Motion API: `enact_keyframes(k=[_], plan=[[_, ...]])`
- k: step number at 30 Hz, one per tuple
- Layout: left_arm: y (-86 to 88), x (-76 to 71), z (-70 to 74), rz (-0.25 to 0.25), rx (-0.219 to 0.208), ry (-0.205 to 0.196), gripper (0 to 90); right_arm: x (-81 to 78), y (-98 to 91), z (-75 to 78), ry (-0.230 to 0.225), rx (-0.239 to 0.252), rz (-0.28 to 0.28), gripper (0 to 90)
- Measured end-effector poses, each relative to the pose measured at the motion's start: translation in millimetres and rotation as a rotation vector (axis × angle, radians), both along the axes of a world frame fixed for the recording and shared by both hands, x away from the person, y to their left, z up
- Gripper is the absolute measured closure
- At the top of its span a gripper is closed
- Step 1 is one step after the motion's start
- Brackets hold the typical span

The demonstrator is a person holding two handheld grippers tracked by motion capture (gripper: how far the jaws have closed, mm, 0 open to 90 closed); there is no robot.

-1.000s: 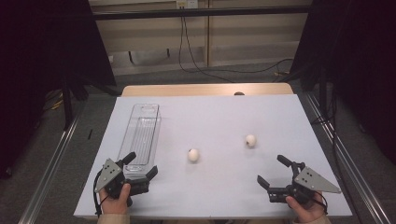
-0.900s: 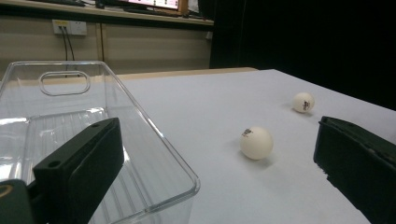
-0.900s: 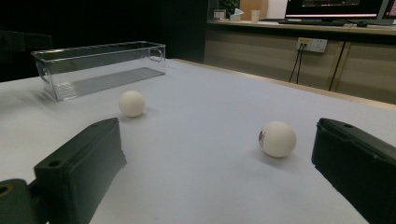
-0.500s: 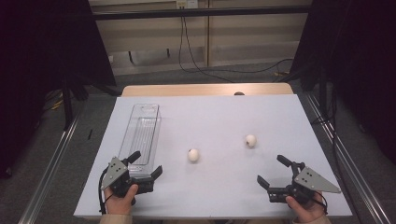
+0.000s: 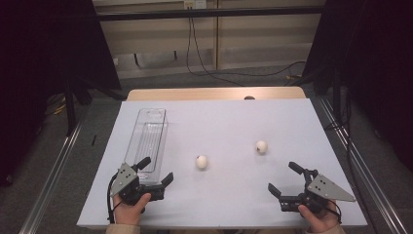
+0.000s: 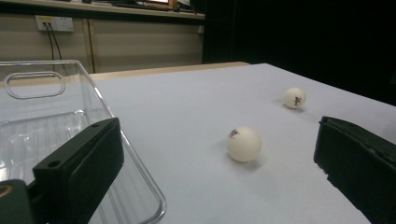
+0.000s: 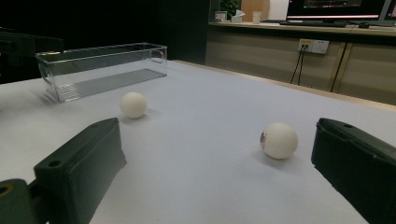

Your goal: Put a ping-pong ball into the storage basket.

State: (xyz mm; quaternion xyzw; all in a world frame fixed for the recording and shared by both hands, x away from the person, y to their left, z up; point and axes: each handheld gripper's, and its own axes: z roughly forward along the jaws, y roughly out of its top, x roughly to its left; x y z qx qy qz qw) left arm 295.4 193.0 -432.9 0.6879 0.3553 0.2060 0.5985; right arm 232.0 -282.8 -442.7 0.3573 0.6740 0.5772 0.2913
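Note:
Two white balls lie on the white table. The nearer ball [image 5: 201,162] [image 6: 243,144] [image 7: 133,104] rests near the middle; the other ball [image 5: 261,146] [image 6: 295,98] [image 7: 279,140] lies to its right. A long clear plastic bin [image 5: 148,138] [image 6: 42,121] [image 7: 100,67] stands at the left, nothing inside it. My left gripper [image 5: 156,171] [image 6: 219,163] is open at the bin's near end, its left jaw above the bin's rim. My right gripper [image 5: 286,178] [image 7: 219,163] is open near the front right edge, nothing between its jaws.
The white table [image 5: 224,122] ends in a wooden strip [image 5: 214,93] at the far side. Cables [image 5: 204,58] hang by the back wall. Metal rails [image 5: 53,165] run along both sides of the table.
My left gripper has shifted right and forward along the front edge, closer to the bin's near end. The right gripper and both balls have stayed put.

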Motion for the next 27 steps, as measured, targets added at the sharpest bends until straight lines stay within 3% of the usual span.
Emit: enact_keyframes(k=[16, 27], plan=[[-14.7, 3.4, 0.9, -0.011, 0.015, 0.008, 2.1, 0.2, -0.3, 0.0, -0.002, 0.003, 0.005, 1.4], [-23.2, 5.9, 0.1, -0.029, 0.053, 0.010, 2.1, 0.0, 0.3, 0.3, -0.001, 0.010, 0.007, 1.4]])
